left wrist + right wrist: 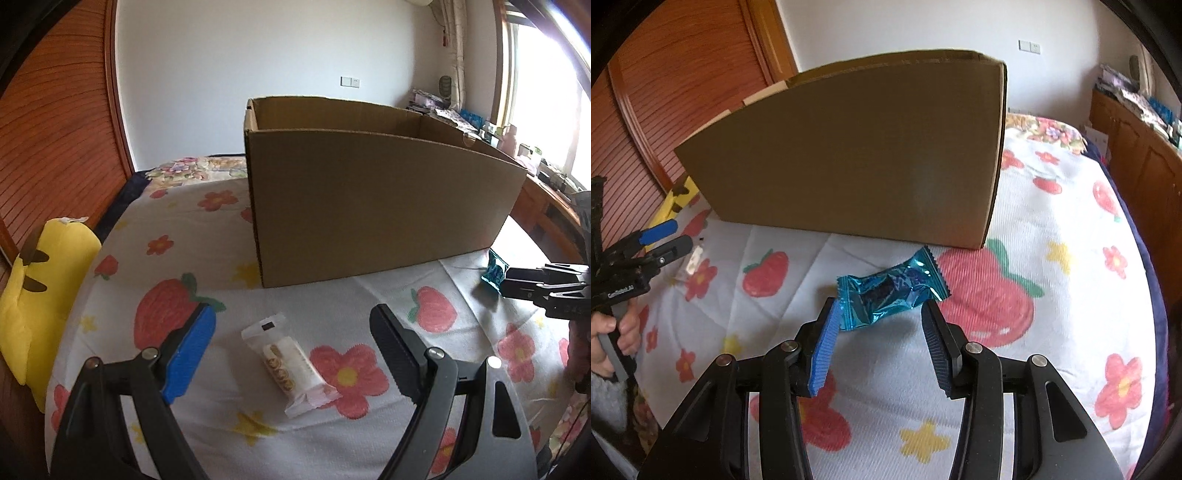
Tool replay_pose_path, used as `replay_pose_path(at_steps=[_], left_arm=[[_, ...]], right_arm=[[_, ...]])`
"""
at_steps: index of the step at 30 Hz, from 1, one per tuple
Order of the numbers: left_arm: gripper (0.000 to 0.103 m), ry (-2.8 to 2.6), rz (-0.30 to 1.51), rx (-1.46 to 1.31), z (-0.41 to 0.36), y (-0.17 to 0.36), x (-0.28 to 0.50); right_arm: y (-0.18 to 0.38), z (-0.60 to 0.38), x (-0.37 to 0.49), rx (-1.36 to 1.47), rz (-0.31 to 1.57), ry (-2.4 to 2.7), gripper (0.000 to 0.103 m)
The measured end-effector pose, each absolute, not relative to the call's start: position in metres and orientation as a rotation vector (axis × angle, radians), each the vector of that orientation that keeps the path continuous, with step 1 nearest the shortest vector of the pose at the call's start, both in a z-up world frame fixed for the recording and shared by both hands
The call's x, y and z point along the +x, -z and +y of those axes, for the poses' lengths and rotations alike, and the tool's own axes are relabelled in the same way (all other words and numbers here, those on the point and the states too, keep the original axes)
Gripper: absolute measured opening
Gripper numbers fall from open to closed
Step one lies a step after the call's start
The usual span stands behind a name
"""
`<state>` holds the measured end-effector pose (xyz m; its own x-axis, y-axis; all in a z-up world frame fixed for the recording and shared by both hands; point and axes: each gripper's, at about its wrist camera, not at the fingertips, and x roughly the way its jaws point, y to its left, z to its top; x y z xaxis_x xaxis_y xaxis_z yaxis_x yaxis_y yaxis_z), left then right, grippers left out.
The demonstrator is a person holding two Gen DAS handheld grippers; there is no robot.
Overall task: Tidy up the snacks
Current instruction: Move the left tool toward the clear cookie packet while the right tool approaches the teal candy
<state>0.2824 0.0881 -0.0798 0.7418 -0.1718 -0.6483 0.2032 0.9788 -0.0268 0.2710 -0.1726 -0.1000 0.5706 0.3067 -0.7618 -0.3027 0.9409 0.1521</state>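
A white wrapped snack lies on the flowered bedspread between the open jaws of my left gripper, untouched. It also shows small in the right wrist view. A blue foil snack packet lies just ahead of my right gripper, whose jaws are open on either side of its near end. The packet shows in the left wrist view too, by the right gripper's fingertips. A big open cardboard box stands on the bed behind both snacks, also in the right view.
A yellow plush toy lies at the bed's left edge by a wooden slatted wardrobe. A wooden cabinet with cluttered items stands to the right under the window. The left gripper shows in the right view.
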Motion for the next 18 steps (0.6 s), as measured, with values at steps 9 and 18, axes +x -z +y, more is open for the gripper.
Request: replay_pose_path(at_steps=[9, 18], left_arm=[[0.086, 0.184, 0.680, 0.078, 0.085, 0.078, 0.278], [0.086, 0.167, 0.682, 0.079, 0.086, 0.079, 0.278]], right_arm=[[0.098, -0.164, 0.289, -0.018, 0.904, -0.359, 0.049], [0.103, -0.158, 0.295, -0.071, 0.889, -0.336, 0.049]])
